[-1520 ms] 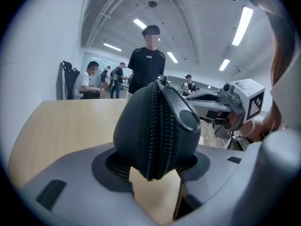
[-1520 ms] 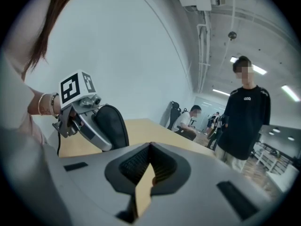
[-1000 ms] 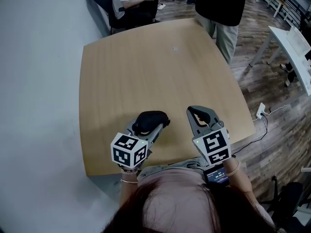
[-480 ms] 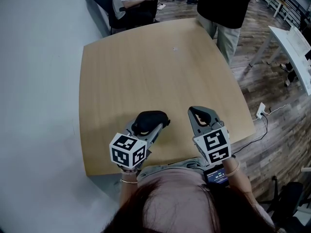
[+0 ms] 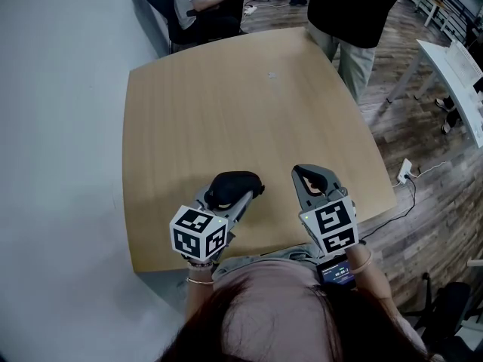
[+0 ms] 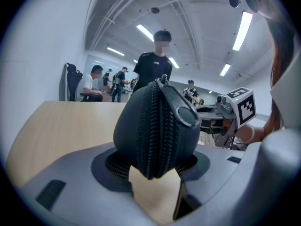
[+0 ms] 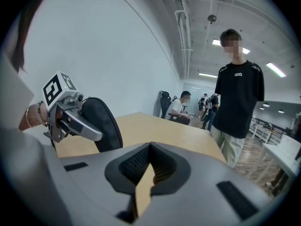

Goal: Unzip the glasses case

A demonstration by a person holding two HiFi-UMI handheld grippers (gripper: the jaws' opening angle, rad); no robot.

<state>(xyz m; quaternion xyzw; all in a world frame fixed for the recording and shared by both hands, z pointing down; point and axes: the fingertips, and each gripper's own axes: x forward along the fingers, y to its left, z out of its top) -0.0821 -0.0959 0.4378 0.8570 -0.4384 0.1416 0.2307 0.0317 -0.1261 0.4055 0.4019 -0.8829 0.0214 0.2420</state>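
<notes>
A black oval glasses case (image 5: 235, 186) is held just above the wooden table (image 5: 226, 104) near its front edge, and my left gripper (image 5: 229, 196) is shut on it. In the left gripper view the case (image 6: 157, 131) stands on end between the pads, its closed zipper facing the camera and the pull tab (image 6: 186, 115) at the upper right. My right gripper (image 5: 312, 174) hovers to the right of the case, shut with nothing in it. In the right gripper view its pads (image 7: 129, 166) meet, with the case (image 7: 107, 126) off to the left.
A person in a black shirt (image 5: 355, 13) stands at the table's far right corner. Another person (image 5: 200, 6) sits behind the far edge. A white table (image 5: 453, 66) is at the right, and a power strip with a cable (image 5: 405, 173) lies on the floor.
</notes>
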